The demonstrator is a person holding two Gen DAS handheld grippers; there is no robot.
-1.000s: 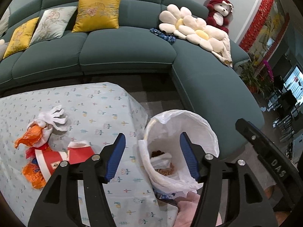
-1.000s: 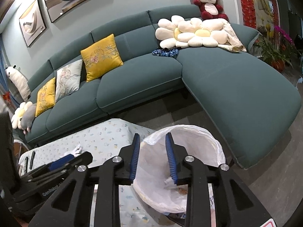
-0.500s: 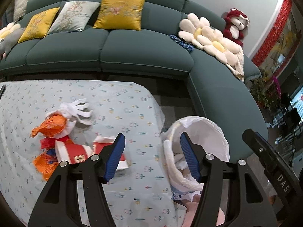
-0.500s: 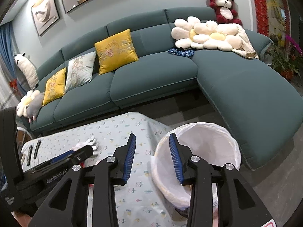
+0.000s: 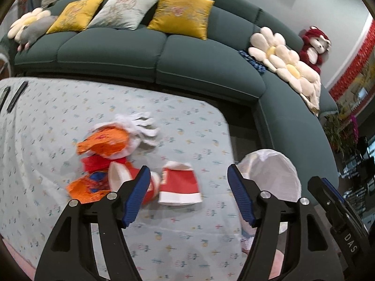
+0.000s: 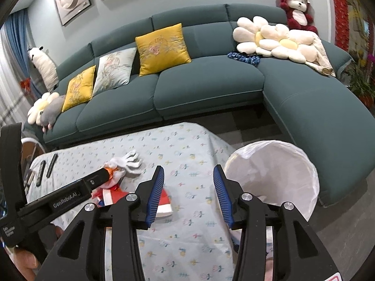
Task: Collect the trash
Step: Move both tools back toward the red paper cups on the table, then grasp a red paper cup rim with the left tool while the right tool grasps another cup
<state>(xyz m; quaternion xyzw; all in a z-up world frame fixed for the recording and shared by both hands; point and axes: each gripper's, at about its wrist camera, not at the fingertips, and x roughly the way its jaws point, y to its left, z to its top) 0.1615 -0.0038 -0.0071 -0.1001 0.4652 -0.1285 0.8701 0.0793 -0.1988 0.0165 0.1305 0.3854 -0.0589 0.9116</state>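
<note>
Trash (image 5: 131, 164) is gathered in a loose cluster on the patterned tablecloth (image 5: 187, 241), just beyond the tips of the left gripper (image 5: 187, 194), whose jaws have just been opening and now stand wide with nothing between them. The left gripper is angled down over the cloth, apparently so that the next piece can be taken from above; a flattened red-and-white paper cup (image 5: 179, 186) is framed in the gap between the blue pads, lying on the cloth beneath them and not touched by them. The right gripper (image 6: 187, 194) is held beside it, its jaws likewise just opened to a moderate gap and empty, with only bare cloth seen between them. A bin lined with a white bag (image 6: 276, 173) is set on the floor just off the table's corner, tilted toward the table, presumably so that collected pieces can be dropped in with a short swing. The trash itself is seen as a second red-and-white cup (image 5: 131, 180) on its side, crumpled orange wrappers (image 5: 103, 144) above and below it, and a white glove (image 5: 140, 124) with spread fingers at the far edge of the pile. Everything looks light, crushed and easily pinched. Two dark remotes (image 5: 16, 96) lie well apart near the far left edge, and a teal sofa (image 5: 211, 70) curves behind the table.
</note>
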